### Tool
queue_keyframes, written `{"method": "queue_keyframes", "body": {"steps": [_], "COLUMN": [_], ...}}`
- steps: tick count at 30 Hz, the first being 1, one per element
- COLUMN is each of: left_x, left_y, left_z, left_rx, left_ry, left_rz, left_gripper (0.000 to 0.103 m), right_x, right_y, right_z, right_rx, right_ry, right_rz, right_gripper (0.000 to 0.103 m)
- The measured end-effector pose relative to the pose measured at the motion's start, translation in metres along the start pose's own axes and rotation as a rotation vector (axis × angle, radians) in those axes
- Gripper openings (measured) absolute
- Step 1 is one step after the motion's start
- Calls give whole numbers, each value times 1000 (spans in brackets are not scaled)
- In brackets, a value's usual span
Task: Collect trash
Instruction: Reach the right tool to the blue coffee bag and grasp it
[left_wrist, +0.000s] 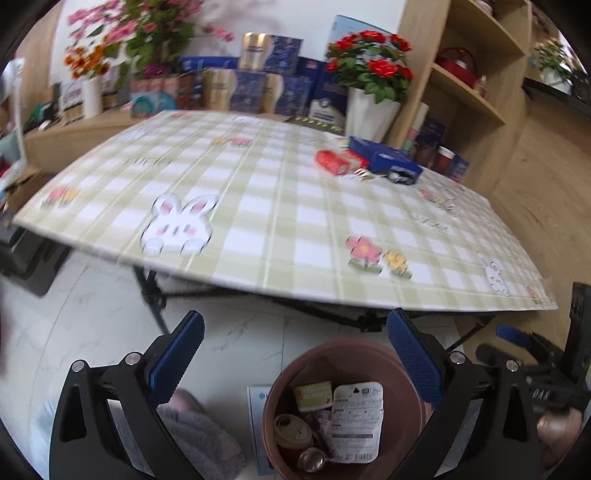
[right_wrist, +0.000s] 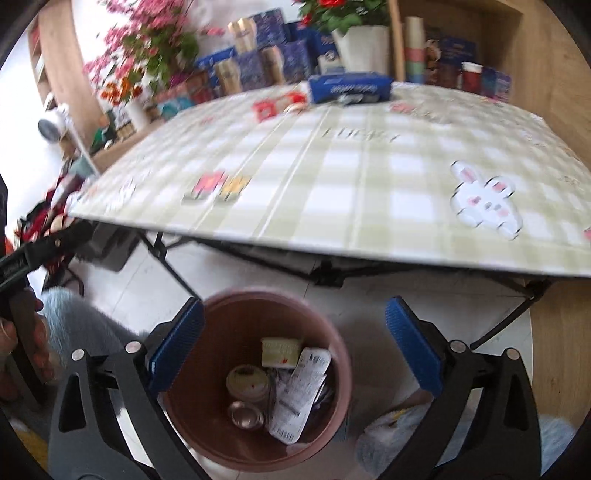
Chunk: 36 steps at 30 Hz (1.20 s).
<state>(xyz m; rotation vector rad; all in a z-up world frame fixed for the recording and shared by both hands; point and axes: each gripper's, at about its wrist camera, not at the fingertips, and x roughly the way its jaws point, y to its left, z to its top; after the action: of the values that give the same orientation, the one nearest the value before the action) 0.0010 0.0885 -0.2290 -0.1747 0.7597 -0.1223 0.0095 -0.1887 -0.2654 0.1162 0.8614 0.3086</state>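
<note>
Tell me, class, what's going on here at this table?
A person holding a claw in each hand is clearing trash. Both the left claw and the right claw stand open and empty above a brown bin on the floor, which already holds a white printed packet, a lidded cup and other scraps. On the checked table a red packet and a blue box still wait at the far side.

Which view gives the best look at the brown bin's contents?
The right wrist view: the brown bin sits between the open right gripper fingers, its whole mouth showing, with a white label sheet, a lidded cup and a can inside. The left wrist view cuts the bin at the frame's bottom edge.
</note>
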Motion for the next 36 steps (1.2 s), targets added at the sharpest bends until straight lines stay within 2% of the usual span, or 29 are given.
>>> {"method": "queue_keyframes", "body": {"steps": [5, 10, 14, 19, 23, 28, 30, 31, 36], "left_x": [16, 42, 70, 108, 133, 148, 151, 152, 157], "left_y": [-9, -12, -9, -3, 4, 8, 9, 10, 14], "left_z": [45, 93, 123, 153, 164, 168, 169, 170, 165], "left_rx": [82, 110, 96, 62, 9, -10, -6, -1, 22], "left_ry": [-4, -23, -25, -24, -11, -6, -8, -10, -5], "left_rz": [-55, -66, -67, -65, -70, -88, -101, -109, -103], "left_gripper": [97, 97, 97, 97, 97, 97, 97, 97, 97], "right_x": [0, 18, 51, 116, 159, 209, 221, 224, 238], "right_y": [-18, -30, -31, -21, -17, 0, -1, 0, 10], "right_z": [37, 97, 149, 209, 240, 260, 267, 270, 274], "right_rx": [-37, -181, -312, -494, -530, -746, -778, -785, -877], "right_ry": [-8, -21, -17, 4, 25, 93, 115, 123, 134], "right_rz": [-48, -130, -200, -272, -285, -407, -438, -443, -456], "right_gripper": [97, 97, 97, 96, 96, 95, 84, 82, 80]}}
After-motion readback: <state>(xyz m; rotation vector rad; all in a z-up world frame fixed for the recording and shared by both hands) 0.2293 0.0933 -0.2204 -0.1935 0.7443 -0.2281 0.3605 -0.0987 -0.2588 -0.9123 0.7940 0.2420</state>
